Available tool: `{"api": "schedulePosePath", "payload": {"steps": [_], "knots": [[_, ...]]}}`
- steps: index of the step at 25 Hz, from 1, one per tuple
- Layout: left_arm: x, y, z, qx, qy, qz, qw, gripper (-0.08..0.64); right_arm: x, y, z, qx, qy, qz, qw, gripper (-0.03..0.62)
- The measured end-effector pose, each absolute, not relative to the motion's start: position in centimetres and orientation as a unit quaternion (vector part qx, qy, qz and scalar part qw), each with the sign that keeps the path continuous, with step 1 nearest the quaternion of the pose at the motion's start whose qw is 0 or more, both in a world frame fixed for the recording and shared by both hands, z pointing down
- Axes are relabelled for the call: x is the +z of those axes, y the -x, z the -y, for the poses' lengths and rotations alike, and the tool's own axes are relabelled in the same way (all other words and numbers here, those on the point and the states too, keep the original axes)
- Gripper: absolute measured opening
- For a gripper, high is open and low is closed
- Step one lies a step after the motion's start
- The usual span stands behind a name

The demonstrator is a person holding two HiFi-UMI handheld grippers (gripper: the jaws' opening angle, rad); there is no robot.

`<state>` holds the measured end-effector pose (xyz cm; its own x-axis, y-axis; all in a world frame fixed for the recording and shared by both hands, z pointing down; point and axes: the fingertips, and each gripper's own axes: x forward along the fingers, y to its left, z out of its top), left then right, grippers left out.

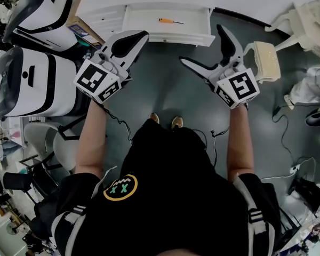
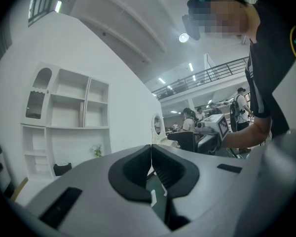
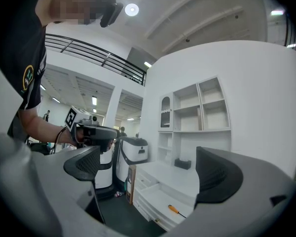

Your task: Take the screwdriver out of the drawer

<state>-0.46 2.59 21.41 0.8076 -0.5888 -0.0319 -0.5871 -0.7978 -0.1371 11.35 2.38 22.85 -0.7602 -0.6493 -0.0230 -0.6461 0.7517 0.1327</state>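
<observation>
A small screwdriver with an orange handle lies in the pulled-out white drawer, and the right gripper view also shows the screwdriver low down. My right gripper is open, its jaws spread wide, a little short of the drawer's right front corner. My left gripper is shut with its pads pressed together and nothing between them, held just before the drawer's left front. The left gripper view looks up at white shelves and shows its closed gripper.
A white cabinet carries the drawer. Two white-and-black machines stand at the left. A cream chair and white furniture sit at the right, with cables on the grey floor. Wall shelves rise above the cabinet.
</observation>
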Motion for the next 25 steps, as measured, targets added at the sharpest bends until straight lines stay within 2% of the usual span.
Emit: {"api": "schedulePosePath", "payload": {"steps": [12,25], "knots": [[22.7,-1.6,0.8,-0.006,0.949,-0.308,0.063,0.02,24.2,-13.2,1.2,-0.065,-0.345,0.936,0.021,0.583],[25.1,0.5,9.7,-0.013,0.95,-0.306,0.061,0.02,27.3,-11.9,9.9,-0.051,-0.355,0.932,0.044,0.583]]}}
